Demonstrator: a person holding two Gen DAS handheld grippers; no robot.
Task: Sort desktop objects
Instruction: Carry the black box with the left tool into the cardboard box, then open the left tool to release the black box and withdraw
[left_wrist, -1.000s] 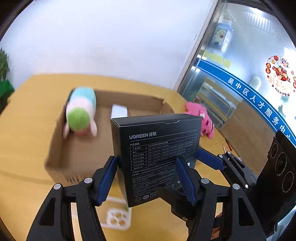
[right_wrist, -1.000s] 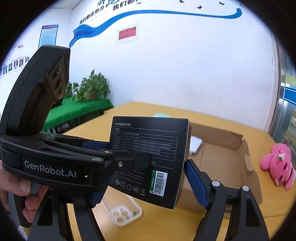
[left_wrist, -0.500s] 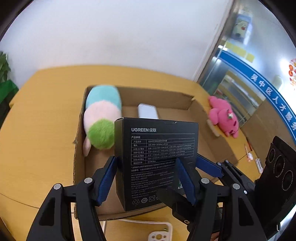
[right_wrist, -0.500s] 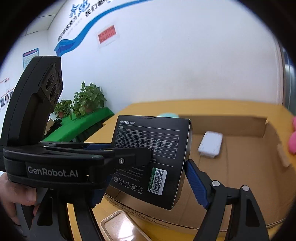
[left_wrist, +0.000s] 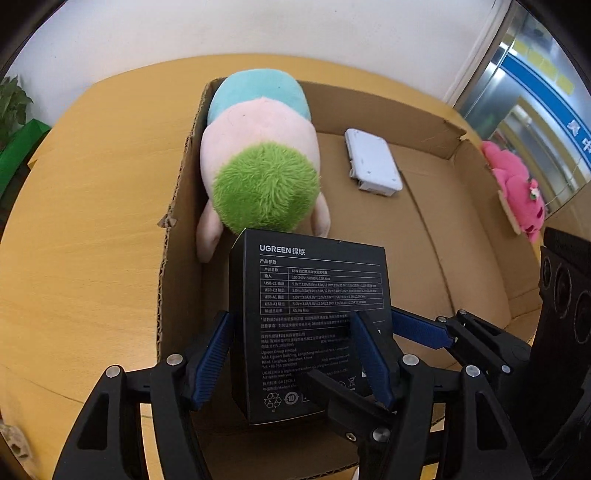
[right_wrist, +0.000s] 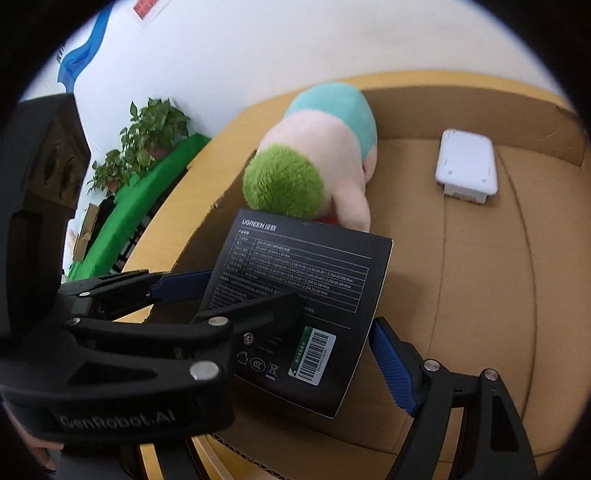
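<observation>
1. Over the open cardboard box (left_wrist: 436, 236), the black UGREEN box (left_wrist: 306, 325) hangs upright, label toward both cameras, its lower edge close above the box floor.
2. The left gripper (left_wrist: 291, 362) grasps it: one blue pad presses its edge at 9 o'clock, the other lies across its face at 3 o'clock.
3. The right gripper (right_wrist: 295, 347) also clenches it; its right finger (right_wrist: 391, 365) touches the edge at 4 o'clock, while the left one is hidden behind the other tool's black body.
4. At 12 o'clock from the black package, a plush toy (left_wrist: 258, 162) with a green tuft lies inside along the carton's left wall.
5. At 1 o'clock sits a white case (left_wrist: 373, 162) on the carton floor, apart from the plush.
6. Outside the carton at 3 o'clock, a pink plush (left_wrist: 517, 188) rests on the wooden table (left_wrist: 92, 221).
</observation>
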